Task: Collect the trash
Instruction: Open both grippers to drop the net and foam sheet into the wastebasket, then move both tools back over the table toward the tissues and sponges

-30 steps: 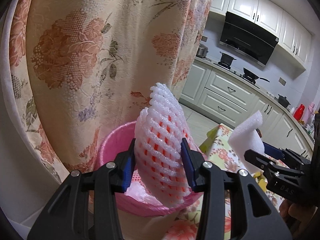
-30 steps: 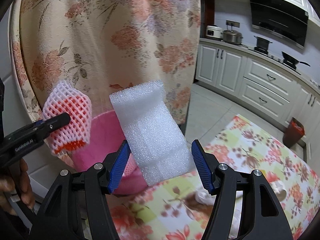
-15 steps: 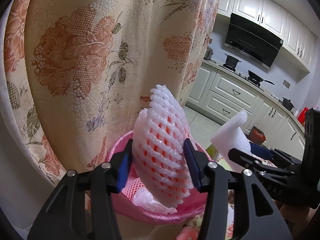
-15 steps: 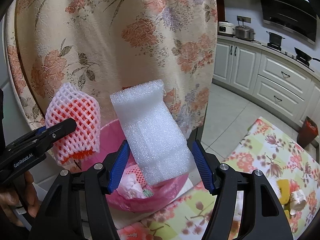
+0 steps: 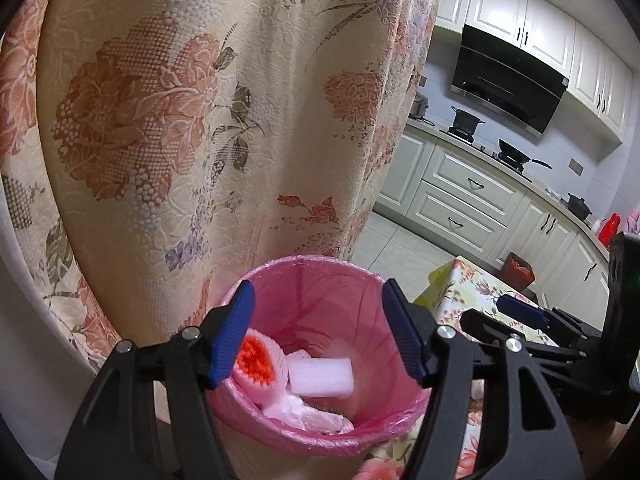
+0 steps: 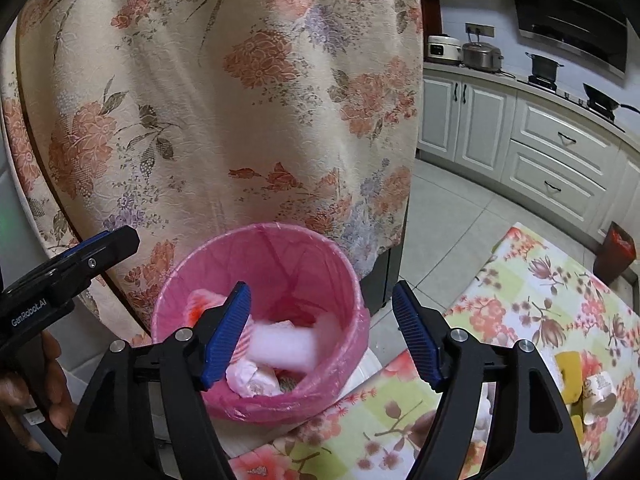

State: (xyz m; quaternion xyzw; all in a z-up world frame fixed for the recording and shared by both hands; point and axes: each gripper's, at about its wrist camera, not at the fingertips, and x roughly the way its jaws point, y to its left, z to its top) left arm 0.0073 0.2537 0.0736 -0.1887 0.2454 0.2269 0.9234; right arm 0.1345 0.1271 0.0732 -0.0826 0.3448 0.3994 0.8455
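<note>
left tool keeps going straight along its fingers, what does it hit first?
Likely the white foam block inside the pink-lined bin. The left tool, jaws opening and empty, points down into the bin mouth. Depth is unclear; the bin's near rim could come first.

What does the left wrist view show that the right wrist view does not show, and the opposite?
Only the left wrist view: a red bottle on the far counter. Only the right wrist view: a rice cooker, a yellow item on the floral tablecloth, and the hand that holds the left gripper. Both: the pink bin, the white foam block and the foam net inside it, and the right gripper, opening with nothing between its jaws.
</note>
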